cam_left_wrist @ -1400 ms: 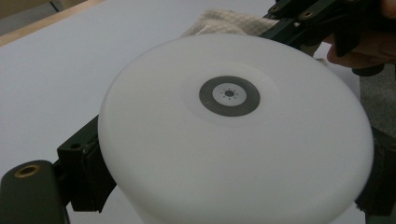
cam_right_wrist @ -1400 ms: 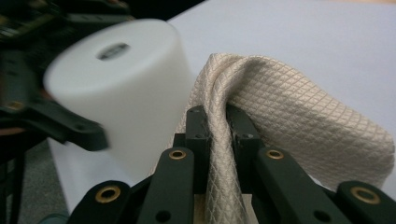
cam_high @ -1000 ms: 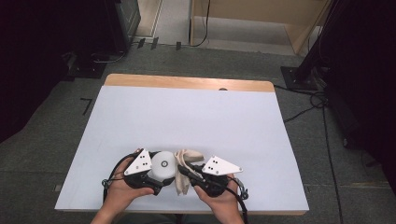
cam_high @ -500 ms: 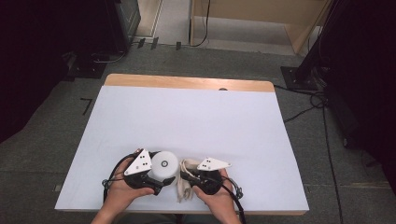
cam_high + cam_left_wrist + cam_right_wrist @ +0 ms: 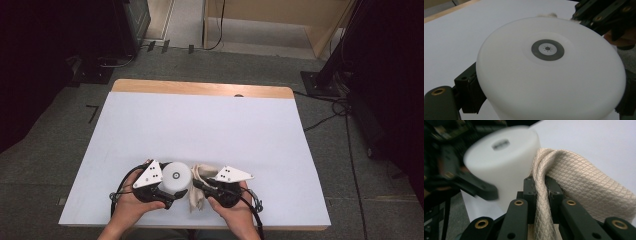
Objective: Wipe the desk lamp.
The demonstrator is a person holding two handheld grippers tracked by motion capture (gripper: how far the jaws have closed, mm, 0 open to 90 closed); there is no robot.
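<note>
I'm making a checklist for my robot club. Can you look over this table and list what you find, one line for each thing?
Surface: white table with a wooden far edge, bare apart from the job's things.
Job's things: white cylinder with a grey ring on top, near the front edge; beige cloth right beside it, against its side.
Clutter: nothing seen.
Grippers: left gripper has a finger on each side of the cylinder; right gripper is shut on a fold of the cloth.
Cables: black cables trail from both grippers; more lie on the floor at right.
Surroundings: grey carpet, dark equipment at both sides, a wooden unit behind.
</note>
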